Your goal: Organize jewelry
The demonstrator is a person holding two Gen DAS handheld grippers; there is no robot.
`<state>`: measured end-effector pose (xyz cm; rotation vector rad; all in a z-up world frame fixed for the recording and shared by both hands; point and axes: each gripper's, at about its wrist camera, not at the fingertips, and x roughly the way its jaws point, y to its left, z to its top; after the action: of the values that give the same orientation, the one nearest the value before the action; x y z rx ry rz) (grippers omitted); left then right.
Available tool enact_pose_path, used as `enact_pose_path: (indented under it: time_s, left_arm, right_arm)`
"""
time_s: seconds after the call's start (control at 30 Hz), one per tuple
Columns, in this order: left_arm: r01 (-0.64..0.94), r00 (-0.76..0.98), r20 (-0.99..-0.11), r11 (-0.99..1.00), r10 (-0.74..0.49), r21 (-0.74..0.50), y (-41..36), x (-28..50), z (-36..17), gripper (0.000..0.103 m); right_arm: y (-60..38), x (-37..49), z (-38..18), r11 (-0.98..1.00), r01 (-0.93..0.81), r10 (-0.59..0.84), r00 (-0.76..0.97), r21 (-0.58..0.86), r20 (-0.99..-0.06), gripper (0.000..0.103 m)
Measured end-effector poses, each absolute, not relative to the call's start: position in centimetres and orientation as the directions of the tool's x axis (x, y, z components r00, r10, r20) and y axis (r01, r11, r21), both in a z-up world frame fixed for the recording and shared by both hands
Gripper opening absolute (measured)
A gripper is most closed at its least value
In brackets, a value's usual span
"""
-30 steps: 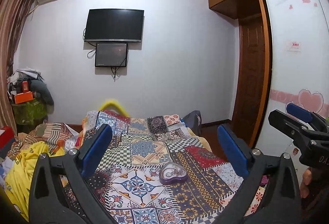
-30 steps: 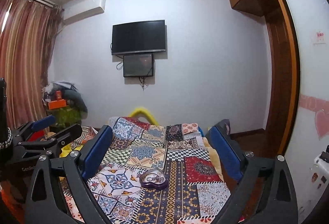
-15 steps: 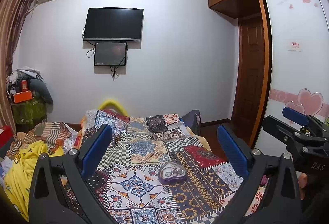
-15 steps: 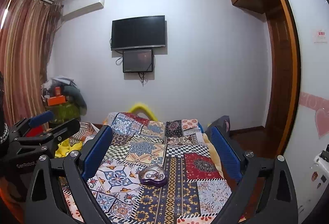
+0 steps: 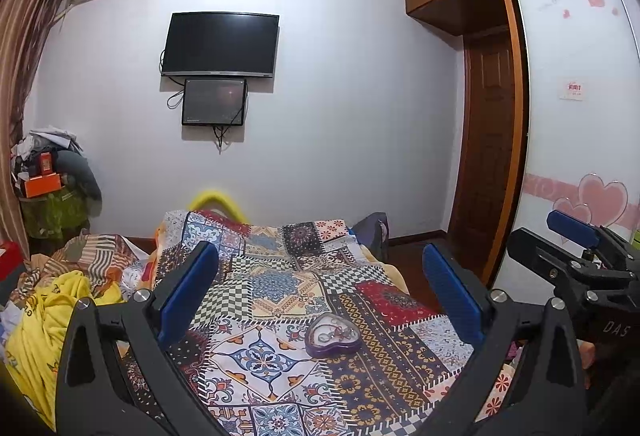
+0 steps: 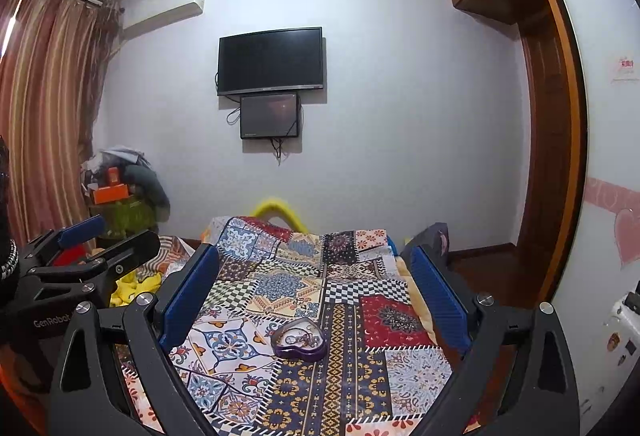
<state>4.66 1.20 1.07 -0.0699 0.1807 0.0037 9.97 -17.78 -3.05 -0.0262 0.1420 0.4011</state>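
Heart-shaped purple jewelry box (image 5: 333,336), lid off, sits on patchwork quilt (image 5: 276,288) near the middle of the bed, closer to the near edge; tangled chains and small pieces lie inside, individual items too small to tell. Left gripper (image 5: 320,300) hovers above the quilt, blue pads wide apart, empty, box between them in its view. Right gripper (image 6: 314,296) likewise spread wide, nothing held, box (image 6: 298,339) just ahead between its fingers. Yellow blanket (image 5: 44,316) bunched at bed's left edge. Versus 1.0 s ago: both grippers barely shifted, views tilted slightly lower, box unmoved, jaws unchanged.
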Motion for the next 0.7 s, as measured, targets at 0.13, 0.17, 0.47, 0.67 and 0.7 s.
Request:
enact_pose_path:
  time_s: [0.13,0.17,0.47,0.67,0.7]
  left_arm:
    - [-0.008,0.983,-0.182,0.998,-0.004,-0.065,1.07,4.69,1.03,0.102]
    - [-0.007,0.983,-0.182,0.998,-0.005,-0.065,1.03,4.68,1.02,0.102]
    - [-0.001,0.982,-0.187,0.997,-0.012,-0.074,1.01,4.67,1.09,0.102]
    - [-0.003,0.983,-0.184,0.998,-0.01,-0.068,1.0,4.73,1.22,0.102]
    - [-0.003,0.983,-0.184,0.998,-0.01,-0.069,1.0,4.73,1.22,0.102]
  right_arm:
    - [-17.75,9.93,-3.09,0.92,-0.392,0.388,0.91,0.001,-0.143,0.095]
    - [-17.73,9.91,-3.08,0.92,-0.393,0.389,0.91,0.0,-0.143,0.095]
    - [-17.69,9.88,-3.05,0.92,-0.392,0.387,0.911,-0.007,-0.145,0.095]
    - [-17.62,9.84,-3.04,0.92,-0.392,0.387,0.911,-0.005,-0.142,0.095]
    - [-17.63,9.83,-3.04,0.92,-0.391,0.386,0.912,-0.006,-0.141,0.095]
